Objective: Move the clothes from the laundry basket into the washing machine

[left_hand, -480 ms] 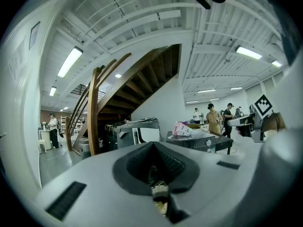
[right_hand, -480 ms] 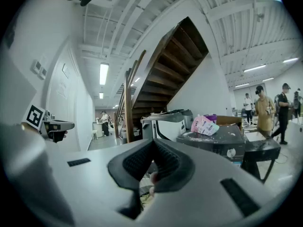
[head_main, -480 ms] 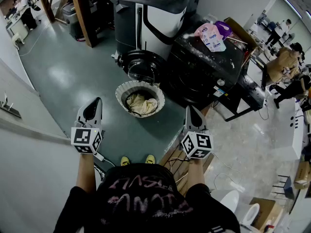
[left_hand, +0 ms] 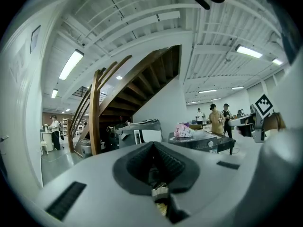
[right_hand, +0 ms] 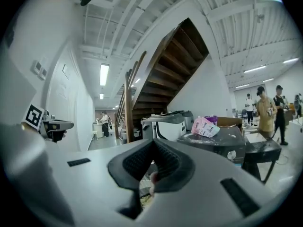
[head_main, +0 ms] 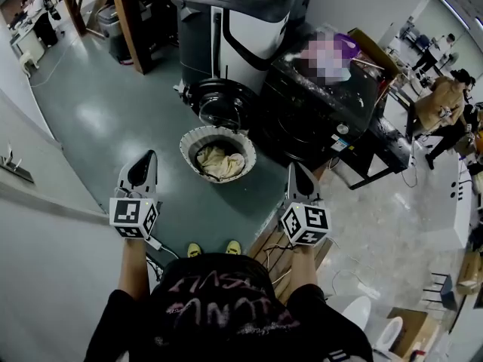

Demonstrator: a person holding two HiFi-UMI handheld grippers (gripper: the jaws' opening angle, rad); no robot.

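Beige cloth, one, in one white basket; left gripper, right gripper both closed.

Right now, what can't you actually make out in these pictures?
Clothes in the laundry basket: head view shows only the top beige cloth; whatever lies under it is hidden.
Washing machine drum: head view, the opening beside its open door is too dark to see into.
Pink bag on the machine: print too small in the gripper views, blurred over in head view.
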